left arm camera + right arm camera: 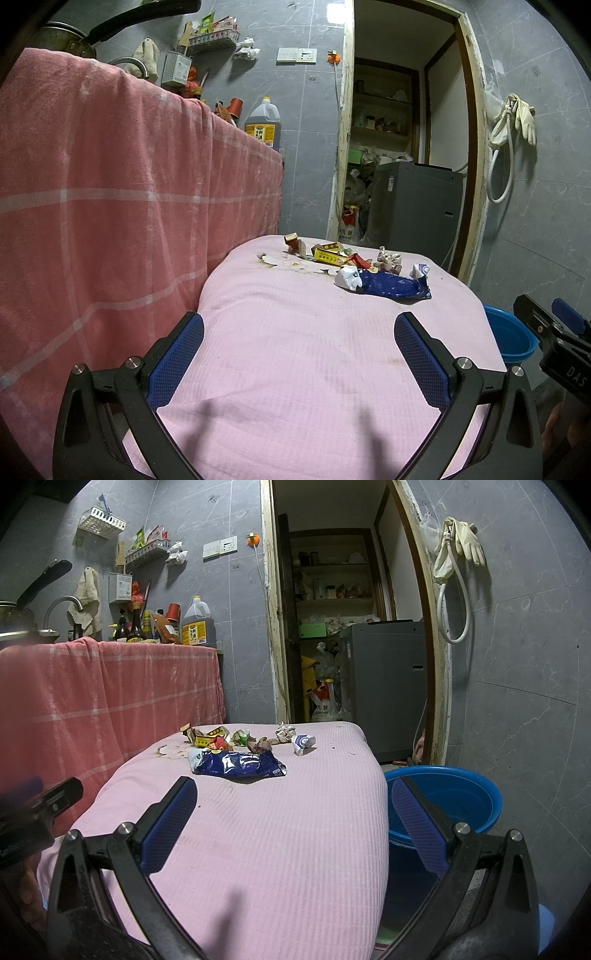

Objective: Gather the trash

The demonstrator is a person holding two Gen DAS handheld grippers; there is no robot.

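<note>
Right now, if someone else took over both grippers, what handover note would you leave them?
Left gripper: open, empty, over the near part of the pink-covered table.
Right gripper: open, empty, over the table's right edge.
Trash: a pile at the far end, with the blue wrapper nearest, a crumpled white paper right of it, and yellow boxes and scraps behind.
Blue basin: on the floor right of the table; no trash visible inside.
Done: nothing, apparently. Left: all pieces, presumably into the basin.

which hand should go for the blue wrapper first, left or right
Probably right. Both grippers are open and empty, but the blue basin sits beside the right gripper, off the table's right edge, so the blue wrapper has a shorter carry. Left gripper is farther from it.
</note>
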